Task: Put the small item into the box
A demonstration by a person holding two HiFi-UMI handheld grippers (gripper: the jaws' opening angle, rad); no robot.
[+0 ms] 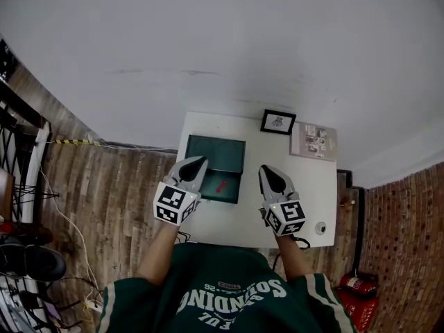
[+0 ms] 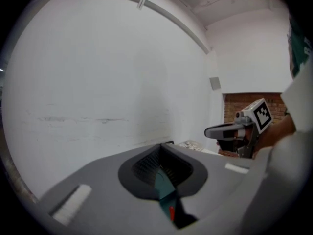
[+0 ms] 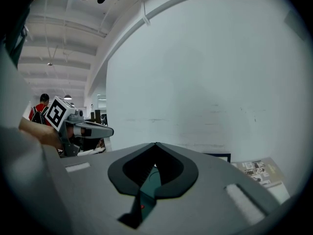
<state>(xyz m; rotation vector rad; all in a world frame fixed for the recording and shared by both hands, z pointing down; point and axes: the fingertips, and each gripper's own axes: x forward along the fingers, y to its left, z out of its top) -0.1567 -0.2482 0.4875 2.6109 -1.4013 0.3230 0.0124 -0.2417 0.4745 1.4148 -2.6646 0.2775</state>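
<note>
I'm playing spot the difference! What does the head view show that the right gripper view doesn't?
Only the head view: the whole white table, the wooden floor and a red fire extinguisher. Only the right gripper view: the ceiling and a far-off person in red. Both: the left gripper, the green box with the red item, the framed picture and the leaflet.
</note>
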